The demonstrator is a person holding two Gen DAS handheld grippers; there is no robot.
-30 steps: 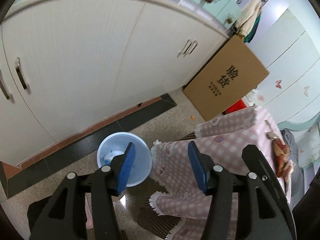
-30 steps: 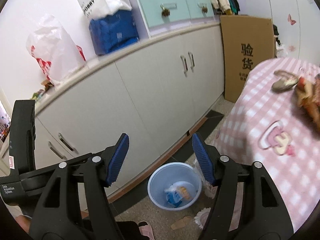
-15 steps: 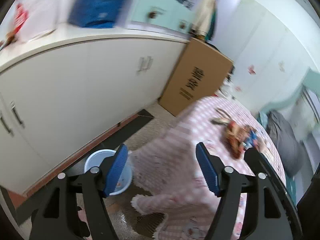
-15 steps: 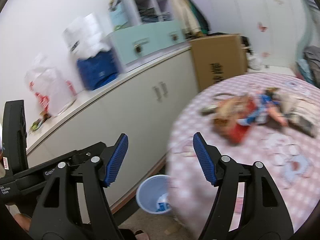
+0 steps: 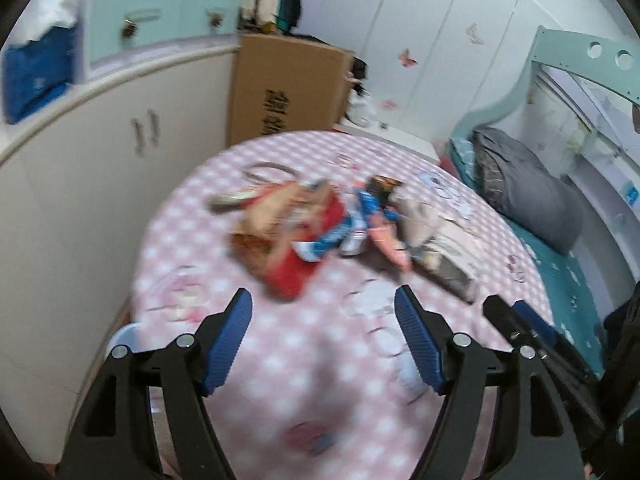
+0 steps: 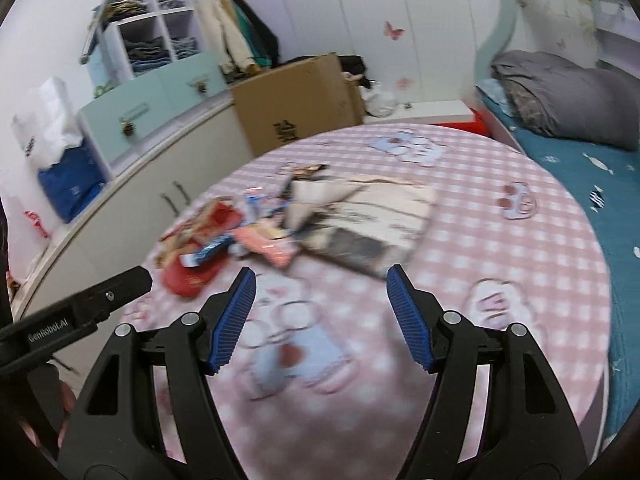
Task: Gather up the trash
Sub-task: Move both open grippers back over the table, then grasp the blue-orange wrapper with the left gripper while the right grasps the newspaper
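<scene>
A heap of trash lies on the pink checked table (image 5: 328, 364): a red packet (image 5: 296, 256), blue wrappers (image 5: 352, 224), a pink wrapper (image 5: 390, 240) and a grey-white flat pack (image 5: 448, 264). The heap also shows in the right wrist view (image 6: 248, 236), with the flat pack (image 6: 372, 216) beside it. My left gripper (image 5: 323, 342) is open and empty, above the table short of the heap. My right gripper (image 6: 321, 318) is open and empty, also short of the heap. The rim of the blue bin (image 5: 124, 334) peeks out below the table's left edge.
White cabinets (image 5: 80, 184) run along the left. A cardboard box (image 5: 284, 92) stands behind the table. A bed with a grey pillow (image 5: 524, 196) lies to the right. The other gripper's body (image 6: 76, 312) shows at the left of the right wrist view.
Both grippers have swung up and right from the blue floor bin to face the trash heap on the table. Both stay open and empty.
</scene>
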